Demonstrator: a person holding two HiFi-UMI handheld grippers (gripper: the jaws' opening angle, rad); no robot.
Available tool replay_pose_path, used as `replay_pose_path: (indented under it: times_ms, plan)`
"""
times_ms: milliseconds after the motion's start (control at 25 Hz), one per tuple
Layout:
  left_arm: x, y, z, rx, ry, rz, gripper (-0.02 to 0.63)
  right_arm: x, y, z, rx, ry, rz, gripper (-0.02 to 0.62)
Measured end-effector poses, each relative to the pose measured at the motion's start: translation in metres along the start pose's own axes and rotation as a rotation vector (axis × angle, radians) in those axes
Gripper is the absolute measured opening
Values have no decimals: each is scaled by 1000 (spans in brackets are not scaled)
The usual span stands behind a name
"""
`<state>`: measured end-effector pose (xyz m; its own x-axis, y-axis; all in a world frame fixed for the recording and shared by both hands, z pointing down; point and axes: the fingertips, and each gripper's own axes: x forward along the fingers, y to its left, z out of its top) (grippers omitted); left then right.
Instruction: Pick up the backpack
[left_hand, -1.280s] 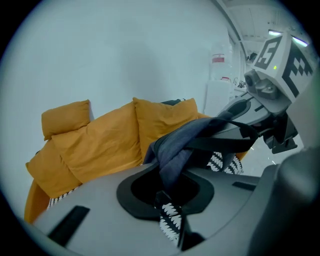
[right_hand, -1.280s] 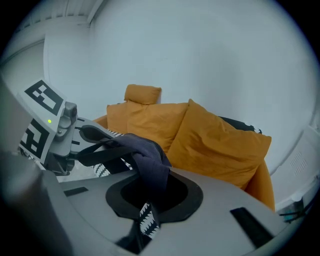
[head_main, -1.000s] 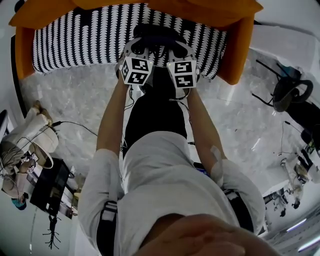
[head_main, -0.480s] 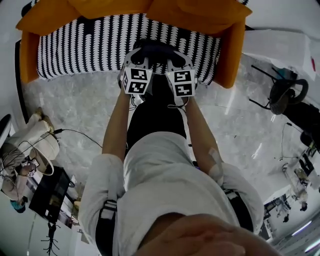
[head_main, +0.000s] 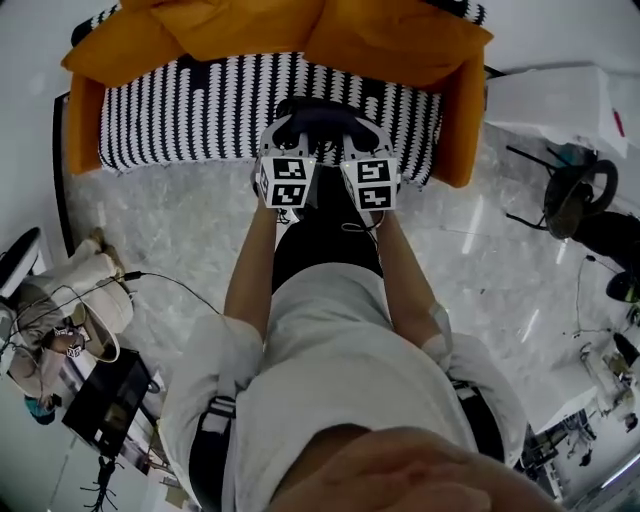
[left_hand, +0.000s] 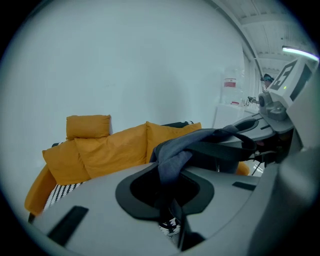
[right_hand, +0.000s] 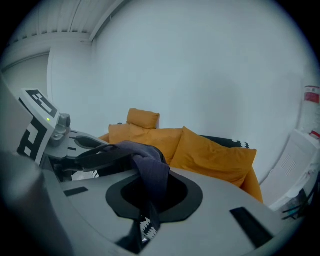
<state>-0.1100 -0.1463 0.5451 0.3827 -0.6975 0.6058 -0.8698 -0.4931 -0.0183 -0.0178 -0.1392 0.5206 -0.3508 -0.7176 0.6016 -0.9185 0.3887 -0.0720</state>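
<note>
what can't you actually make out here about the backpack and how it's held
- Body of the dark grey fabric backpack: in the head view, the left claw and right claw cover most of it.
- Grip contact: in both gripper views, bunched fabric fills the gap.
- Whether it clears the orange sofa: no view shows its underside.

shirt (head_main: 340, 370): white, short-sleeved | trousers (head_main: 325, 235): black | left gripper (left_hand: 172, 225), right gripper (right_hand: 145, 227): grey shells (black-and-white marker cubes (head_main: 290, 181) on top)

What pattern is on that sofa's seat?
The sofa seat has a black-and-white zigzag-stripe pattern; the head view shows it best.
</note>
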Motion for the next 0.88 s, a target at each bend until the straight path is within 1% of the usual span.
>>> replay_pose_path:
  times_ms: [280, 440, 560, 760, 880]
  plan:
    - [-38, 4, 38, -60, -72, 29, 49, -31, 6, 40, 8, -116, -36, 61]
    - [-69, 3, 66, -39, -133, 30, 49, -56, 15, 59, 14, -171, -50, 61]
    - [-90, 2, 81, -54, -170, 40, 49, -75, 22, 72, 1, -212, -53, 61]
    - [-115, -1, 96, -46, -210, 66, 49, -98, 30, 88, -21, -247, -35, 61]
    - [-128, -9, 105, -43, -226, 83, 49, -113, 29, 94, -10, -268, -25, 61]
